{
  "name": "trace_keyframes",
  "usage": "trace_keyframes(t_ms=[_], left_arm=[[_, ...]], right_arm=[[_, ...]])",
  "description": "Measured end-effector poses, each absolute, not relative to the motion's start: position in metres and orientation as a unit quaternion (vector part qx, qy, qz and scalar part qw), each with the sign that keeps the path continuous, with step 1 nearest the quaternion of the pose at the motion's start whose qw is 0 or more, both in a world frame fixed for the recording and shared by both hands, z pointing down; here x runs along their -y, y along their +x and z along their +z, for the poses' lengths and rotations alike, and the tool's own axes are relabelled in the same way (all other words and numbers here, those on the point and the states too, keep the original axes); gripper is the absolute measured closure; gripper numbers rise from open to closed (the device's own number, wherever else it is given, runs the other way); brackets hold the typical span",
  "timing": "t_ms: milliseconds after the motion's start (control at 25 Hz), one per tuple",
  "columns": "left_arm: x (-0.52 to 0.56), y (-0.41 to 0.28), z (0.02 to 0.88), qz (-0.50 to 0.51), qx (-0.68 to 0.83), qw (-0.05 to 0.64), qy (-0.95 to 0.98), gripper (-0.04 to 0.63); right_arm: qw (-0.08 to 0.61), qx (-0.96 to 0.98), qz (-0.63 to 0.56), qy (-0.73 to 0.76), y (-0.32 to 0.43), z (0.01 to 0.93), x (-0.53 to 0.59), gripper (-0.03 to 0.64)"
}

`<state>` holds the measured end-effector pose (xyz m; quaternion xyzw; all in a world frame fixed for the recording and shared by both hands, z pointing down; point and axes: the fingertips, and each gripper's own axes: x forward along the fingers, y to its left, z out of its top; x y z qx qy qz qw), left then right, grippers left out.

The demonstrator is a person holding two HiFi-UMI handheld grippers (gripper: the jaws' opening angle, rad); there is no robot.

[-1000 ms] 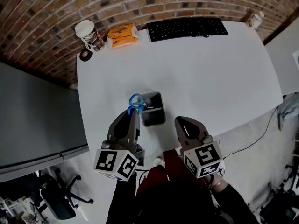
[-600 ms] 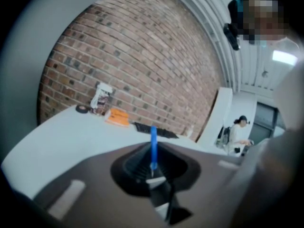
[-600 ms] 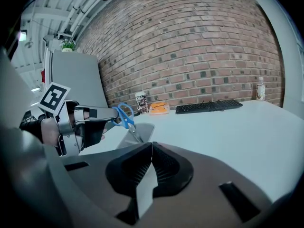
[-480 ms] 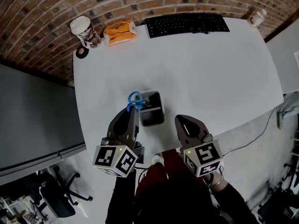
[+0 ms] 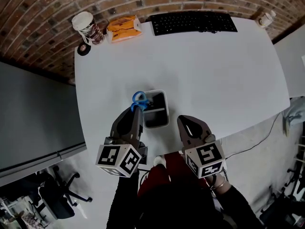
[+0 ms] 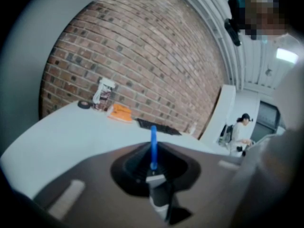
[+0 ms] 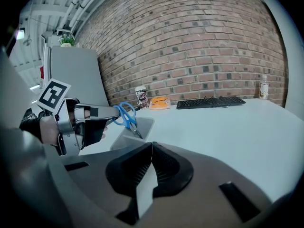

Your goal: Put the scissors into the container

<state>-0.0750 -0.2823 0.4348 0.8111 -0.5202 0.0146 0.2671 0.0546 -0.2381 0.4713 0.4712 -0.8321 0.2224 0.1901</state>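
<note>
the left gripper (image 5: 137, 109) reaches forward, its jaws clenched on the blue scissors (image 5: 138, 99). the scissors point down into the container (image 5: 159, 116) at its left edge. the right gripper (image 5: 184, 120) is just right of the container, jaws pressed together on nothing. the surface (image 5: 205, 66) is white. a keyboard (image 5: 193, 22), a cup (image 5: 87, 26) and an orange packet (image 5: 124, 27) sit at its far edge by a brick wall (image 5: 47, 8).
</note>
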Motion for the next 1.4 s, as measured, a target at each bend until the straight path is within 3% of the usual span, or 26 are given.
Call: trace_keyframes(t_ms=[1120,1400], left_arm=[[0.298,-0.088,0.444,0.051,0.556,0.231,0.797,0.534],[0.298,-0.092,0.447,0.057,0.560,0.234,0.792,0.497]], right_arm=[[0.205,0.830,0.224,0.468,0.052,0.477,0.230,0.607],[0.207,0.830,0.226,0.466,0.052,0.477,0.228,0.607]])
